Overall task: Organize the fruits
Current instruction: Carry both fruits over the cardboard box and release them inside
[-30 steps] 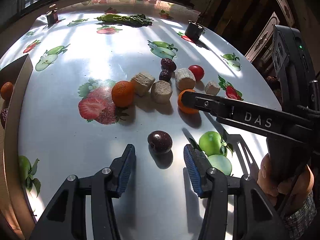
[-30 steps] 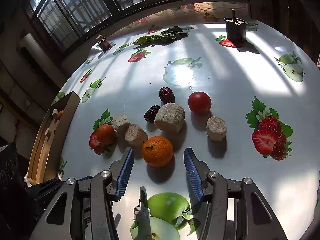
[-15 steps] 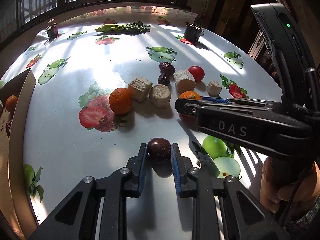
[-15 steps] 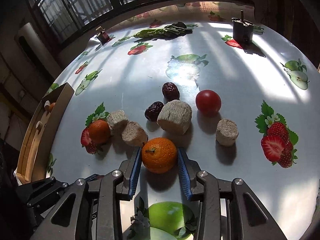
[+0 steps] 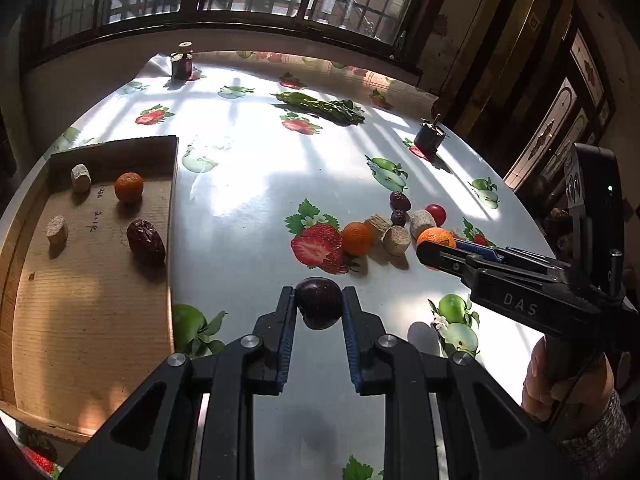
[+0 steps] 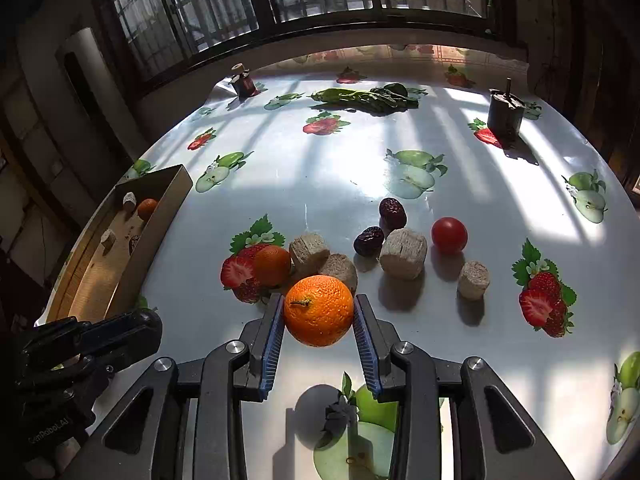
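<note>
Two tools in use, both loaded. Left tool (image 5: 319,308): pads clamped on a dark plum (image 5: 319,303), held clear above the desk (image 5: 248,184). Right tool (image 6: 319,316): blue pads gripping an orange (image 6: 319,310) at both sides, lifted; its shadow falls on the cloth below. Right hand (image 5: 560,384) visible at grip, patterned sleeve at wrist.

Loose items just beyond the orange: small orange (image 6: 273,265) touching two tan cork-like cylinders (image 6: 322,258); larger tan cylinder (image 6: 403,253) w/ two dried dates (image 6: 380,226) on its far left side; red tomato (image 6: 449,235) to its right; another small cylinder (image 6: 473,280) nearer, apart.

Cardboard tray (image 5: 96,300) at left edge of desk holds one small orange (image 5: 129,187), one date (image 5: 145,241), two tan pieces (image 5: 69,204).

Far side: leafy greens (image 6: 366,97), small jar (image 6: 243,81) far left, dark container (image 6: 505,114) far right.
</note>
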### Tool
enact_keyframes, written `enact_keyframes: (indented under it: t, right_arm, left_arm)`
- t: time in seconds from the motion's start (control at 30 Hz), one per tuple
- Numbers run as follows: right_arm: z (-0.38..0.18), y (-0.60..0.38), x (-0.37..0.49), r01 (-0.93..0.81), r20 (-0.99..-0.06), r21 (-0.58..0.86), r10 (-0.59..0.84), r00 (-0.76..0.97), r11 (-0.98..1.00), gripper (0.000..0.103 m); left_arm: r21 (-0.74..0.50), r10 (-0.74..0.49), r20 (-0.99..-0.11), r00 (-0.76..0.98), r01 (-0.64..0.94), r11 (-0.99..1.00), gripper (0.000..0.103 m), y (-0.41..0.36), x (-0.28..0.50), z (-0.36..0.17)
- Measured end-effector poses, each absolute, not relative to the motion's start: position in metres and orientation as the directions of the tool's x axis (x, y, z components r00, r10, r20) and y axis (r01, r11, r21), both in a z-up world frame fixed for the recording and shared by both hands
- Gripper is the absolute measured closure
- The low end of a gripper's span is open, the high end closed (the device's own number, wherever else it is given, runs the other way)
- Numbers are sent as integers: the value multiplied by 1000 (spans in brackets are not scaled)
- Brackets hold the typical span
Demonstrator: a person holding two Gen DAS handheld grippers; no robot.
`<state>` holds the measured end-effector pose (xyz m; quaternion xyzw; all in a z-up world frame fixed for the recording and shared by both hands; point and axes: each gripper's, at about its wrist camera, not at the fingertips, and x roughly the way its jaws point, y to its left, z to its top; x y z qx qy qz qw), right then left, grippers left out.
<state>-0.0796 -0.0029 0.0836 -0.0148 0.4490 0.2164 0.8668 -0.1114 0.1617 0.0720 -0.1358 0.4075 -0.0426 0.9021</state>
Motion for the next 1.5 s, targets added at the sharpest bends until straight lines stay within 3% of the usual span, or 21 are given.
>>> enact_keyframes:
  t: [0.47,0.73,0.9,1.5]
  right_arm:
    - [83,45,-110,-472,-777,169,412,477,865,66]
    - [83,50,-134,-506,-761,180,445,472,844,66]
    - [75,69,-145,-539,-767,169,454,454,825,66]
    - [70,131,-147,-611,-783,157,474,401,776,66]
  left_arm:
    - [-331,-147,-708,690,-141,933,81,203,-151,68]
    - [-199,24,-724,689,-243,949,81,207,-165,58]
    - [-180,65,-730,680,-283,942,81,219,-168,54]
    - [-221,62,-734,676,-324,920,81,260,-174,46]
